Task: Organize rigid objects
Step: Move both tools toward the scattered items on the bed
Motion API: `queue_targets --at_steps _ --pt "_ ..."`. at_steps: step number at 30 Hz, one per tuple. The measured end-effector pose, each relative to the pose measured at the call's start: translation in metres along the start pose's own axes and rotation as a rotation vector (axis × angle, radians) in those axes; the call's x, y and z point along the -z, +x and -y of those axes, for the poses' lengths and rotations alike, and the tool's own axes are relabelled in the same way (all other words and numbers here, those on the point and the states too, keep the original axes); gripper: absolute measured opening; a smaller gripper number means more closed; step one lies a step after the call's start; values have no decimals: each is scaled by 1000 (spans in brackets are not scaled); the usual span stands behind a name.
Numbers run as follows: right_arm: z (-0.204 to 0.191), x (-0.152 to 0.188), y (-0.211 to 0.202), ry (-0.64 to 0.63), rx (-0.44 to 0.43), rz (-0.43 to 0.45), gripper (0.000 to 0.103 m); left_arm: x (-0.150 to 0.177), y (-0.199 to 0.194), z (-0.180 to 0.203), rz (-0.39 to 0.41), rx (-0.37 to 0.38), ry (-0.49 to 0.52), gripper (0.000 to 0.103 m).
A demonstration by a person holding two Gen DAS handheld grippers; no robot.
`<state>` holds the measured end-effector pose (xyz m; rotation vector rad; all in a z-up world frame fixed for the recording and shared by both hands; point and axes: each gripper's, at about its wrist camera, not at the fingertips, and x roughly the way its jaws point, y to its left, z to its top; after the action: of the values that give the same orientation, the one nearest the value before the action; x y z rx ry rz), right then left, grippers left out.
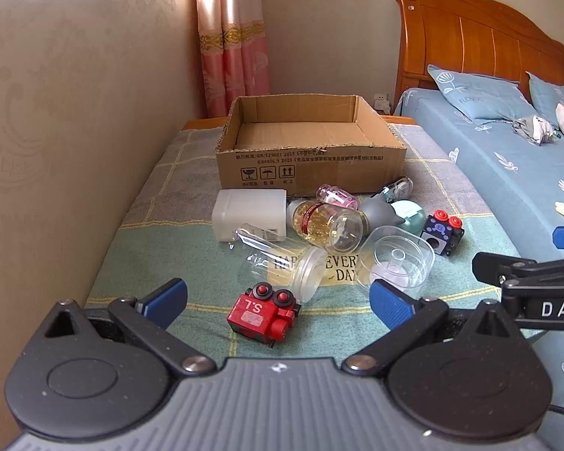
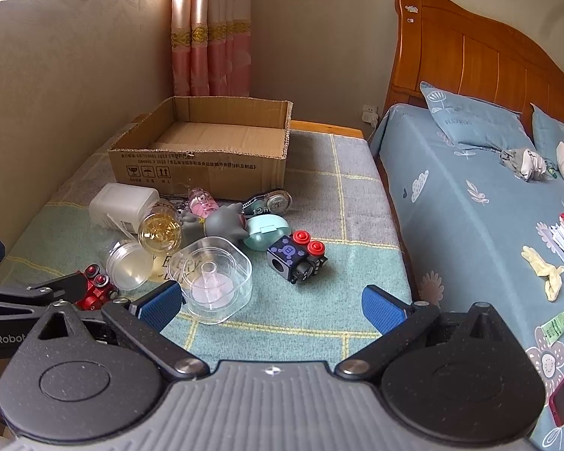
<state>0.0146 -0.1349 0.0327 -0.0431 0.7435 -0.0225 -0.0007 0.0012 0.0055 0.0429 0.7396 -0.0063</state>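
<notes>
An open, empty cardboard box (image 1: 312,165) (image 2: 203,165) stands at the far end of a checked blanket. In front of it lies a heap: a white plastic jar (image 1: 250,212) (image 2: 122,205), a gold-filled glass bottle (image 1: 325,223) (image 2: 159,231), a clear jar on its side (image 1: 282,259), a clear square container (image 1: 396,257) (image 2: 214,274), a mint case (image 2: 267,231), a grey figure (image 2: 222,223), a pink bottle (image 2: 203,203), a correction tape (image 2: 269,203), a red toy train (image 1: 265,312) (image 2: 96,289) and a dark toy block (image 1: 441,235) (image 2: 297,257). My left gripper (image 1: 278,300) is open, just above the red train. My right gripper (image 2: 270,304) is open, near the square container.
A wall runs along the left. A bed with blue bedding (image 2: 488,203) and wooden headboard (image 2: 488,60) lies on the right, with a glove, papers, a tube and a phone on it. Pink curtains (image 1: 233,37) hang behind the box.
</notes>
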Motion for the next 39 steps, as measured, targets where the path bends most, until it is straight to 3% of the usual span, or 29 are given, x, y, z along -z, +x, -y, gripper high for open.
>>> queue_targets --at_steps 16,25,32,39 --pt "-5 -1 -6 -20 -10 22 103 -6 0 2 8 10 25 102" --pt "-6 -5 -9 -75 -38 66 103 1 -2 -6 60 58 117 102" --pt "1 -6 -2 -129 -106 89 103 4 9 -17 52 141 199 102" --pt "5 2 23 -170 -199 39 103 14 37 -25 -9 177 208 102"
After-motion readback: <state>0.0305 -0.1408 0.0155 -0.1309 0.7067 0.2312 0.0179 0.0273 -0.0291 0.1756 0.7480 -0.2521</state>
